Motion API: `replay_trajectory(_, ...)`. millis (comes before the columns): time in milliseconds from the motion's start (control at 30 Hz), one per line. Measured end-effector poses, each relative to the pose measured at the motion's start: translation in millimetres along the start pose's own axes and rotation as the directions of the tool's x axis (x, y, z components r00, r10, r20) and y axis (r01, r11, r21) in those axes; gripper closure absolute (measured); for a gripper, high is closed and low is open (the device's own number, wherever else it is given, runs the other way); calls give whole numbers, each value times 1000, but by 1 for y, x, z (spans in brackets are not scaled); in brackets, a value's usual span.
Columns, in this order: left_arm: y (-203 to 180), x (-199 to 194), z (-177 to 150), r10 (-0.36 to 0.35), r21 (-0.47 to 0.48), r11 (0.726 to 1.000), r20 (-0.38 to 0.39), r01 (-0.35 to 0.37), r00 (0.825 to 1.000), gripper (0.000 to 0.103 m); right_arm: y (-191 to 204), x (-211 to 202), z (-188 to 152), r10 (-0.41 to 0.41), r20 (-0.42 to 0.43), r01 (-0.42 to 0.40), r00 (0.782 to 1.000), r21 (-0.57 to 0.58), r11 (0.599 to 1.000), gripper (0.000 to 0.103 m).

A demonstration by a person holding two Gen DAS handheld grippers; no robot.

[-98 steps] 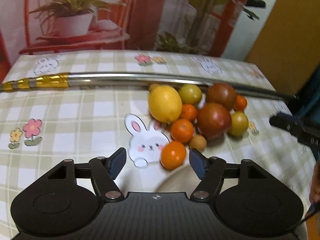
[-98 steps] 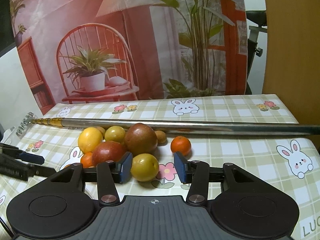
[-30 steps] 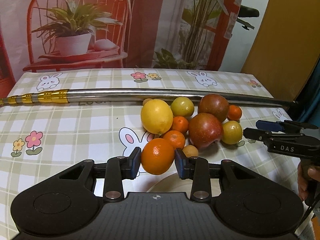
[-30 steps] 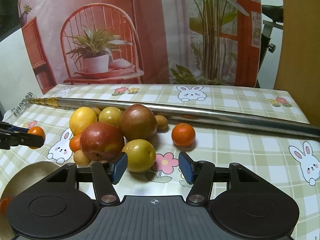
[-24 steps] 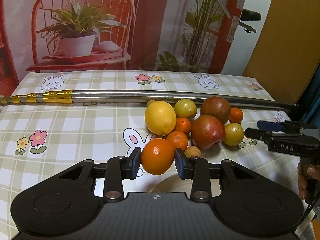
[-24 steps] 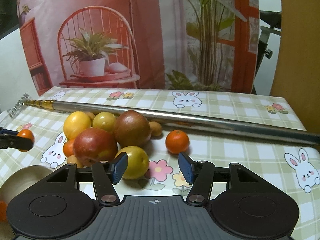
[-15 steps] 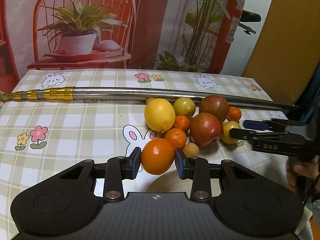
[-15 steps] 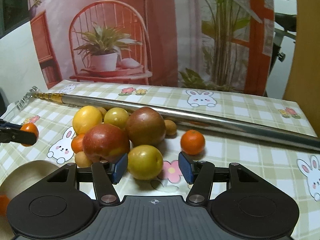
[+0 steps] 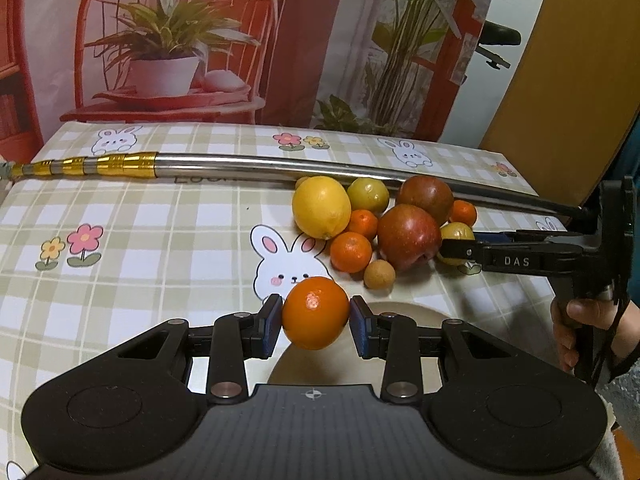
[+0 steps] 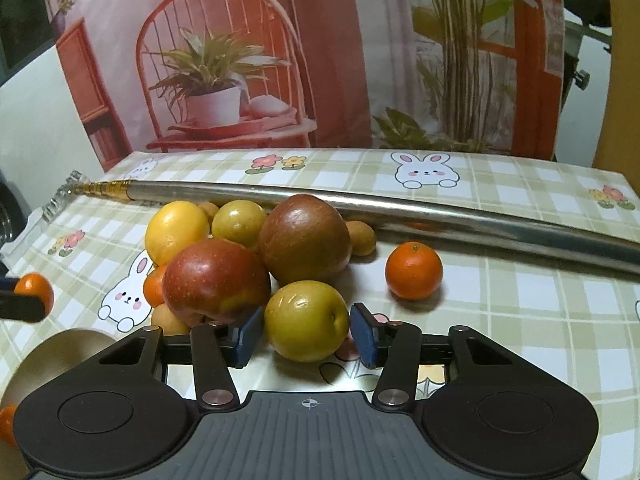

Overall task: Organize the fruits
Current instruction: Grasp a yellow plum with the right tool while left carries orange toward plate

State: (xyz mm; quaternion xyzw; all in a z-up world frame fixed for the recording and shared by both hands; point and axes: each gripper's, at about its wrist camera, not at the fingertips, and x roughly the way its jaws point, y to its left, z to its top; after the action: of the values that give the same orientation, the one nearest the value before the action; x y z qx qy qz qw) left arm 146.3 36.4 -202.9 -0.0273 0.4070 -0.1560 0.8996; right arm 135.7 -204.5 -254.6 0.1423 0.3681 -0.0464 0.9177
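Note:
My left gripper (image 9: 315,323) is shut on an orange mandarin (image 9: 315,312) and holds it above the rim of a tan bowl (image 9: 404,312). A pile of fruit lies beyond: a lemon (image 9: 321,207), two red apples (image 9: 409,237), small mandarins (image 9: 350,252) and yellow-green plums (image 9: 367,195). My right gripper (image 10: 306,334) is open around a yellow-green plum (image 10: 307,320) on the table, its pads a little apart from it. It also shows in the left wrist view (image 9: 460,250). A lone mandarin (image 10: 413,270) lies to the right.
A long silver pole with a gold end (image 9: 248,166) lies across the checked tablecloth behind the fruit. The tan bowl (image 10: 52,354) shows at lower left in the right wrist view, with a mandarin (image 10: 7,424) at its edge.
My right gripper moved forward to the yellow-green plum, so the plum now sits between its open fingers. My left gripper keeps the mandarin lifted and has hardly moved.

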Motion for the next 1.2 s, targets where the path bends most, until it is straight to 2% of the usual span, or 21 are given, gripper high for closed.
replay_trajectory(300,-1,-9,-8,-7,-10,1000,-5,6,1000,65,2,-6,-2,0,-16,0,1000,6,1000,59)
replay_trajectory(700,-2,-23,-26,-2,5,1000,-14,2,1000,65,11,-47,-16,20,9,-21,1000,40,999,59)
replay_trajectory(967,-1,-32,-33,-6,-6,1000,-12,6,1000,65,35,-77,-22,51,49,-51,997,11,999,59)
replay_trajectory(1200,-2,-30,-39,7,1,1000,-27,-7,1000,65,55,-80,-21,85,29,-84,996,-56,995,59)
